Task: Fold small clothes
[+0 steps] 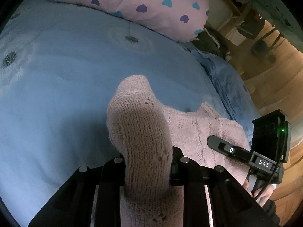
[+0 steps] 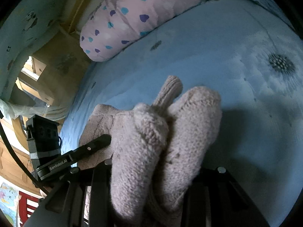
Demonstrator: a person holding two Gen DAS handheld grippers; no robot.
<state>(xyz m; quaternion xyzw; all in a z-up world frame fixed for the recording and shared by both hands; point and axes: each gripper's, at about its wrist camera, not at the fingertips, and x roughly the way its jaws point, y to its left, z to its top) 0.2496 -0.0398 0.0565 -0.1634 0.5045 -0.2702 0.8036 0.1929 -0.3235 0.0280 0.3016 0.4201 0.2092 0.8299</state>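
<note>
A pink knitted sweater [image 1: 198, 130] lies on a blue bedspread [image 1: 66, 75], on the near side of it from a heart-print pillow [image 1: 142, 1] at the far edge. The fold looks to be under way and not finished: two parts of the garment are lifted off the bed while its body lies flat, with the neckline towards the pillow. No finished fold lies flat yet.

The left gripper [image 1: 148, 162] is clamped narrow on one raised knitted part, probably a sleeve or a side edge, which stands up between its jaws. The right gripper [image 2: 151, 170] holds a thicker bunch of the knit in partly closed jaws; a ribbed cuff [image 2: 168, 90] pokes out beyond that bunch, towards the pillow.

The yarn is fuzzy and pale pink, in plain stitch with small eyelet holes. It looks soft, thick and floppy. What is left, by my judgement, is to lay both held parts across the body and flatten them.
</note>
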